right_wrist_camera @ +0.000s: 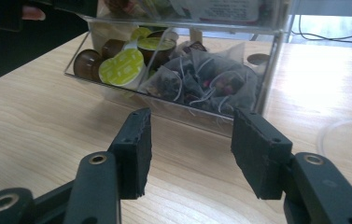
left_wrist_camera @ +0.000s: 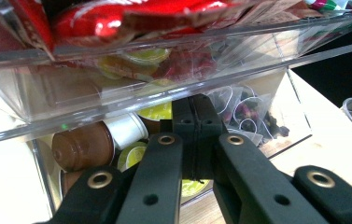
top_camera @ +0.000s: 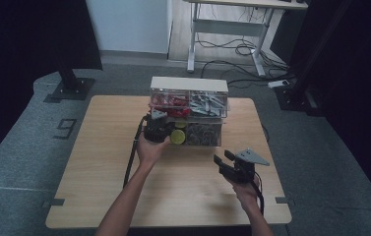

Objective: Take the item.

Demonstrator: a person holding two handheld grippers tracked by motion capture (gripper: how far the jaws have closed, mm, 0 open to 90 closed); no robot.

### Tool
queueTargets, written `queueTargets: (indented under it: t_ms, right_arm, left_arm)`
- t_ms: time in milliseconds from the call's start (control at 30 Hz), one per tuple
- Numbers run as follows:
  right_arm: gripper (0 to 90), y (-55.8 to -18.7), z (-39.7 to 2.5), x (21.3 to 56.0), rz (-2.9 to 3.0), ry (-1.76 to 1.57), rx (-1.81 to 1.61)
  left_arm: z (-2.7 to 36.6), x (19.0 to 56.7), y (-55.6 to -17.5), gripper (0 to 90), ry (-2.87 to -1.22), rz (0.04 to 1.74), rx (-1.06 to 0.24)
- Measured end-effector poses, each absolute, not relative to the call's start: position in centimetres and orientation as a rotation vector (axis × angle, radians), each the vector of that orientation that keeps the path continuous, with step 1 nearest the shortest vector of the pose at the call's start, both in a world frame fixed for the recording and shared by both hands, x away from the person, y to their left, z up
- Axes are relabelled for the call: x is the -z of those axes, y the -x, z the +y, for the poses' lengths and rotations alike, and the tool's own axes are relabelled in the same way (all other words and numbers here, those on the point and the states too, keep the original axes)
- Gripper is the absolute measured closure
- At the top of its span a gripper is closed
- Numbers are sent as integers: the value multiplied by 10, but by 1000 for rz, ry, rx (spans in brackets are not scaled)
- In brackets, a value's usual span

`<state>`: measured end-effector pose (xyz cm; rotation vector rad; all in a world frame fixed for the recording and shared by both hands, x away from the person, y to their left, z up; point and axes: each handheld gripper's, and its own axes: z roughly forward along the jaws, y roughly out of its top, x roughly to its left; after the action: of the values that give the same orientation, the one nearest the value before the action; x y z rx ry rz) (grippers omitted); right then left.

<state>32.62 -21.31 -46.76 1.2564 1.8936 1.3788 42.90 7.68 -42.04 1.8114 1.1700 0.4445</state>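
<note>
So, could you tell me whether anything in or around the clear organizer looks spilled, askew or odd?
Nothing looks spilled or damaged. The organizer sits square on the table; its lower drawer is pulled out, with pods and tea bags inside. The left gripper is at it, jaws shut.

A light wooden table is seen on grey floor; a clear two-tier organizer is set on it, toward the table's far edge, centre.
</note>
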Motion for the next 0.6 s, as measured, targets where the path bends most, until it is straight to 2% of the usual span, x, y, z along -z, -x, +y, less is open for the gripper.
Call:
queueTargets:
  t_ms: [600]
  right_arm:
    - [484, -345, -195, 456, 1906, -1239, -1331]
  left_arm:
    - [78, 421, -430, 900, -1808, 1172, -432]
